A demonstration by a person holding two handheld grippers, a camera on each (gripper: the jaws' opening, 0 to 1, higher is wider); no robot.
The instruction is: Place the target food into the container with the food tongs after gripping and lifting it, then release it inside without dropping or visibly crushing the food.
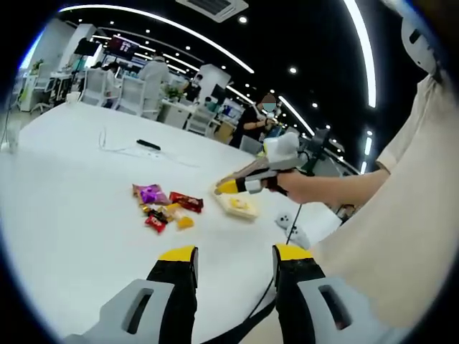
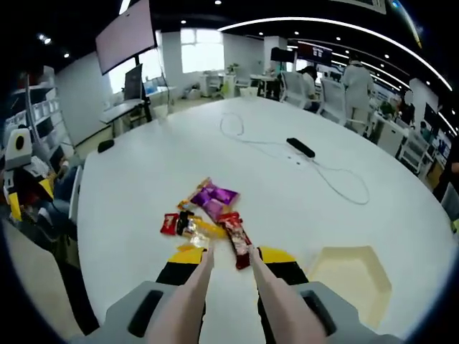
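While the right claw point(image 2: 228, 259) is holding the tongs point(image 2: 229, 287) parted just short of the red snack bar point(image 2: 236, 240) beside the container point(image 2: 351, 276), the left claw point(image 1: 235, 261) is hanging open, so closing gently around the bar's middle is looking wisest.

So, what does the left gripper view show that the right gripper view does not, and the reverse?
Left gripper view: the left gripper, jaws open and empty, and a hand holding the right gripper near the container.
Right gripper view: the food tongs clamped in that gripper, tips at a red snack packet, and a wall screen.
Both: the white table, the snack packets, the container and a black remote.
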